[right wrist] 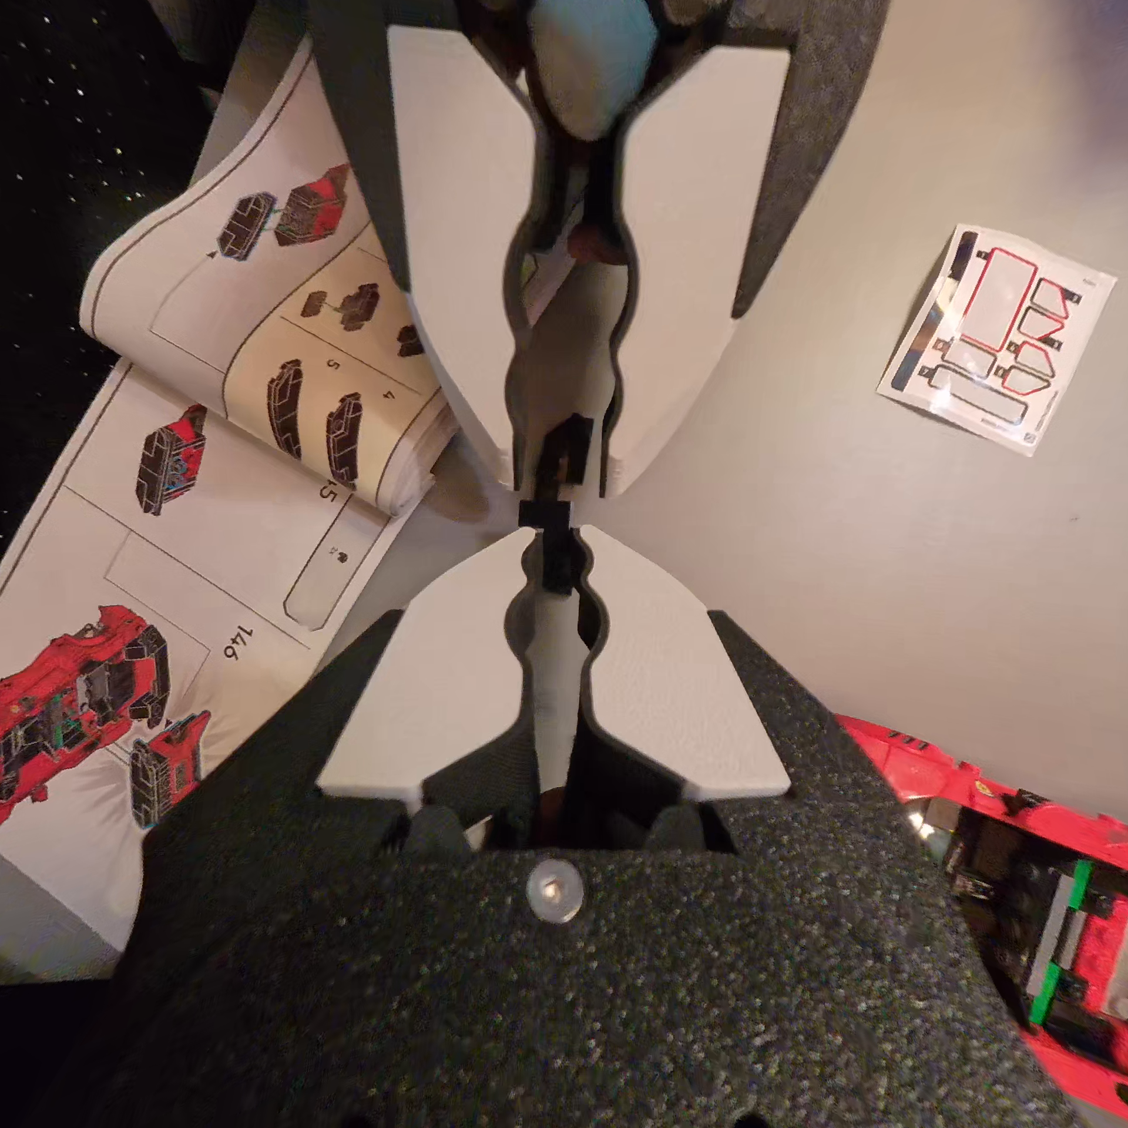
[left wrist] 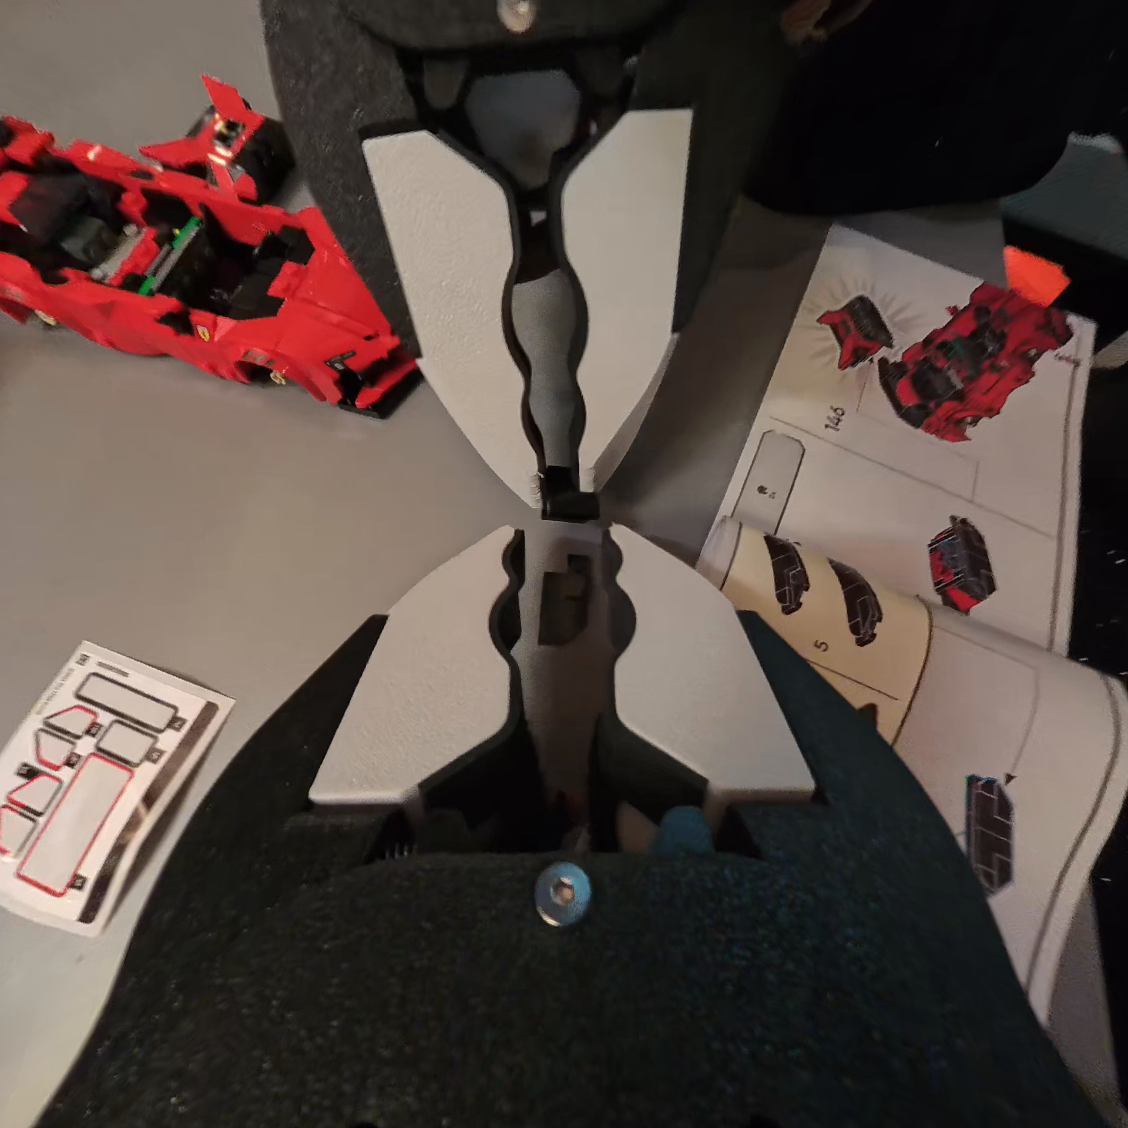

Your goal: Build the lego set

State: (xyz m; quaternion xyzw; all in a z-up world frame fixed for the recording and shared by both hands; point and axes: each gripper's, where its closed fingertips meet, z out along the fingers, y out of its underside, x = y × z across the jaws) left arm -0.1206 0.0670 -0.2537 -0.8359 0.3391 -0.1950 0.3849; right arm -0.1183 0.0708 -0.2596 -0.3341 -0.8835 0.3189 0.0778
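My two grippers meet tip to tip above the grey table. In the left wrist view my left gripper (left wrist: 564,537) reaches up from below, shut on a small black lego piece (left wrist: 564,601) between its fingers. My right gripper (left wrist: 564,482) comes down from the top, shut on another small black piece (left wrist: 569,500). In the right wrist view my right gripper (right wrist: 555,534) holds its T-shaped black piece (right wrist: 552,552), and the left gripper (right wrist: 561,482) opposite holds its own black piece (right wrist: 564,451). The two pieces touch or nearly touch. I cannot tell whether they are joined.
A partly built red lego car (left wrist: 183,274) lies on the table (left wrist: 244,519); it also shows in the right wrist view (right wrist: 1007,885). The open instruction booklet (left wrist: 915,488) (right wrist: 213,488), a sticker sheet (left wrist: 91,787) (right wrist: 995,342) and an orange-red piece (left wrist: 1031,274) lie nearby. My left and right fingertips are right by each other. From either gripper's tips it is about 15 centimetres to the partly built red lego car (left wrist: 183,274). Seen from the right wrist view (right wrist: 1033,912) as well.
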